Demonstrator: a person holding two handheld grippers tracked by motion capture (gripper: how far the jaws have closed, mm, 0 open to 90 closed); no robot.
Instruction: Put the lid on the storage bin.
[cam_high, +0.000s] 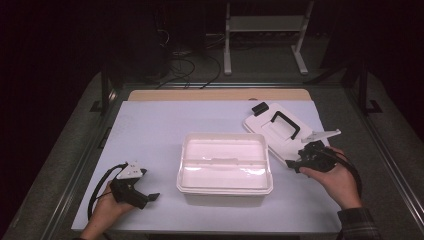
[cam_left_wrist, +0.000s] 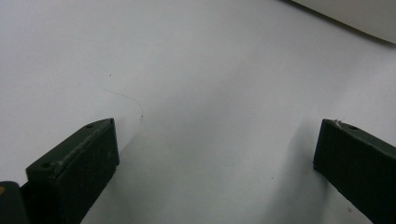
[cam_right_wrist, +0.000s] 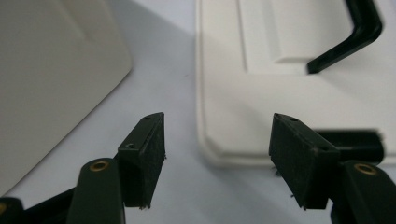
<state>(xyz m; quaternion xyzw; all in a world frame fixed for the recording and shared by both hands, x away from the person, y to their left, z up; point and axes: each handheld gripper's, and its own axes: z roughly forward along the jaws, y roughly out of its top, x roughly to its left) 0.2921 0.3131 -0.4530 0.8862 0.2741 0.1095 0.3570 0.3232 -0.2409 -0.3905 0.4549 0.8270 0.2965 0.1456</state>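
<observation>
left gripper (cam_high: 150, 197): near left of the counter (cam_high: 150, 125), held low over bare surface; its jaws stand wide apart with nothing between them, as the left gripper view also shows (cam_left_wrist: 215, 154).
box (cam_high: 225, 167): white plastic, open-topped, in the middle of the counter a little toward the near edge; looks empty. judged light and stiff with smooth walls, so it could slide if nudged; the rim is the likeliest place to pinch.
right gripper (cam_high: 292, 164): near right, in the person's right hand (cam_high: 335, 177), pointing left at the near corner of the lid; jaws partly open and holding nothing, one jaw on each side of that corner without pressing on it, seen in the right gripper view (cam_right_wrist: 217, 149).
lid (cam_high: 280, 132): white, flat, lying on the counter just right of and beyond the box, angled; near it but whether it touches the box i cannot tell. judged thin, light, rigid, slick plastic.
handle (cam_high: 286, 124): black bar on top of the lid; the surest hold, since a corner pinch on smooth plastic may slip or let the lid swing.
latch (cam_high: 259, 108): small black piece at the far end of the lid; likely too small and loose for a steady grip.
</observation>
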